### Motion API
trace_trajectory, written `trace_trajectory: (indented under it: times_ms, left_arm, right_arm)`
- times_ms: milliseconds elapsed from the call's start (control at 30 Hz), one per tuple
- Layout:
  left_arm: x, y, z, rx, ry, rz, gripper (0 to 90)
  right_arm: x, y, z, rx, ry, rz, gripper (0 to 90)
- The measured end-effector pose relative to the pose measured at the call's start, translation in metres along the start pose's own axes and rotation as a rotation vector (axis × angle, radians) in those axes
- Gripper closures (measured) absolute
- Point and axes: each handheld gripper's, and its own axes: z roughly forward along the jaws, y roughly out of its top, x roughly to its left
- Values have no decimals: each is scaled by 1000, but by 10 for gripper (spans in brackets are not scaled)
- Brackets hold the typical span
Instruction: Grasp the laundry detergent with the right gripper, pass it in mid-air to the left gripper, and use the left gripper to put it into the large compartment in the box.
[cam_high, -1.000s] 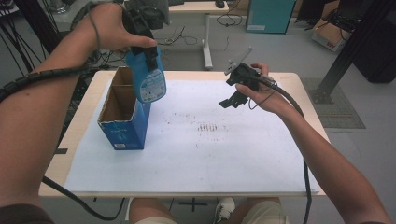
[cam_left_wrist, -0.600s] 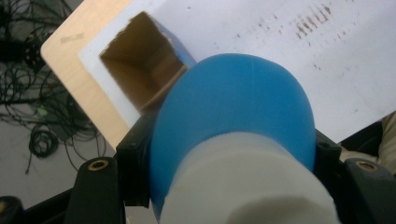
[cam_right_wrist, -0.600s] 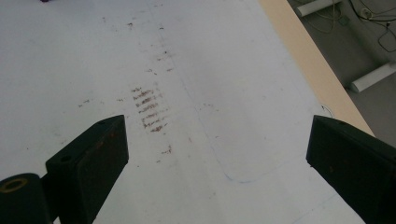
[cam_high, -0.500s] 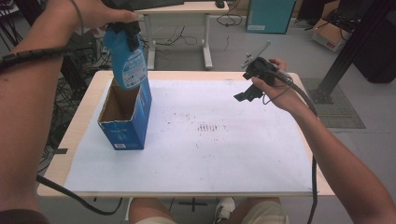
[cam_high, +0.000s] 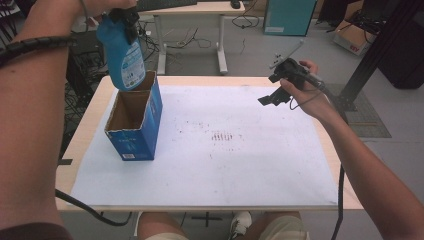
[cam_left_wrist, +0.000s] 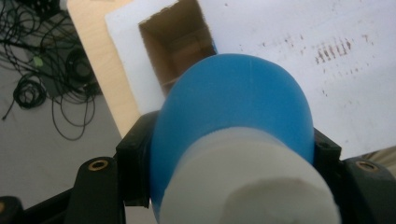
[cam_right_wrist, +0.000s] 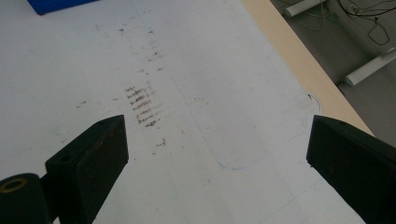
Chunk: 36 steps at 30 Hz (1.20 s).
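Nearest the person, the white sheet (cam_high: 240, 165) covers most of the wooden table (cam_high: 87, 135) and carries a patch of brown smudges (cam_high: 222, 136) near its middle. On the sheet's left part stands the open blue cardboard box (cam_high: 134, 122), upright, its top flaps spread and its brown inside bare as far as the high view reaches. Above the box's far end hangs the blue bottle (cam_high: 121, 52), tilted a little, clear of the box rim. The left gripper (cam_high: 125, 20) pinches it near the top; in the left gripper view its jaws press on both sides of the bottle's blue shoulder just under the white cap (cam_left_wrist: 247, 182), which looks blurred at that close range. Over the table's far right part the right gripper (cam_high: 267, 98) hovers above the sheet, jaws spread wide with nothing between them, well apart from box and bottle.
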Motion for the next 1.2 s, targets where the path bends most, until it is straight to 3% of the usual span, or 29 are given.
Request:
trace_trajectory:
  times_ms: [233, 500, 800, 1200]
  left_arm:
    - [8, 0, -5, -17, -5, -97, 363]
    - [12, 1, -9, -15, 6, -173, 363]
    - [23, -8, -8, -21, -14, -295, 364]
    - [31, -22, -2, -14, -9, -362, 364]
  right_arm:
    - [-3, 0, -4, -10, -23, 10, 54]
    - [-4, 2, -7, 2, -32, 13, 54]
    - [-1, 6, -6, -1, -35, -5, 54]
    - [5, 9, -6, -9, -32, -29, 53]
